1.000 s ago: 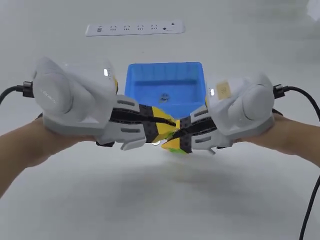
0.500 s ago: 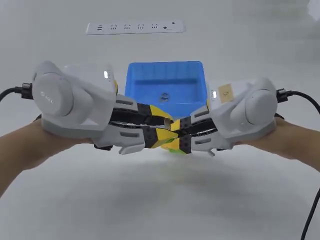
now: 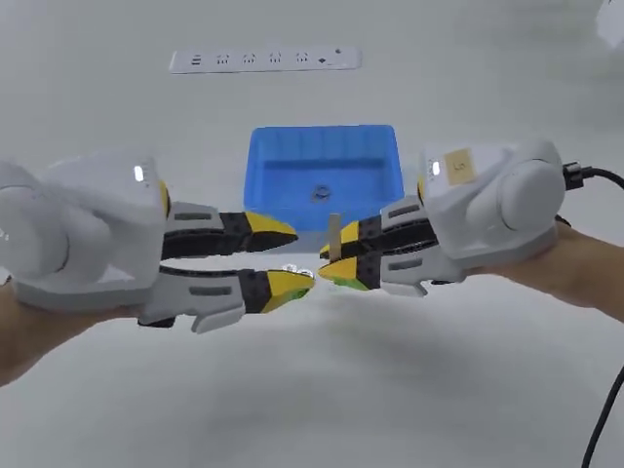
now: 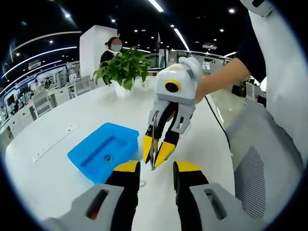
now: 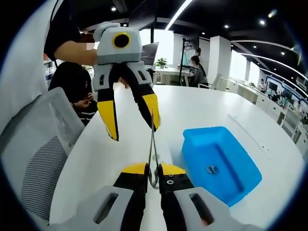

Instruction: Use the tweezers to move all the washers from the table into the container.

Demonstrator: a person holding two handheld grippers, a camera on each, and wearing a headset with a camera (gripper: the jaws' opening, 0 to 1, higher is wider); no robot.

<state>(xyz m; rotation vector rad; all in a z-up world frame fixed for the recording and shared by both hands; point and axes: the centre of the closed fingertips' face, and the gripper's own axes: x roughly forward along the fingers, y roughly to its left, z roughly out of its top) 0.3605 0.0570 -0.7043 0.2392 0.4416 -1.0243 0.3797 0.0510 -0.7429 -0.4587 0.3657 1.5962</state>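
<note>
**Tweezers in grip, a washer waiting on the table**

The right gripper (image 3: 329, 263) is clenched on the tweezers (image 3: 334, 234). The left gripper (image 3: 300, 255) is released, jaws spread. One washer (image 3: 321, 193) lies in the blue container (image 3: 322, 132), mid-table (image 3: 312, 390). A loose washer (image 3: 292, 270) lies just nearer, between the grippers. The next move likely calls for pinching it with the tweezer tips.

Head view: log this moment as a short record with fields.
left gripper: open, holding nothing
right gripper: shut on tweezers
container: blue, beyond both grippers
washer in container: one
washer on table: one, near the left gripper's tips
power strip: beyond the container
</note>
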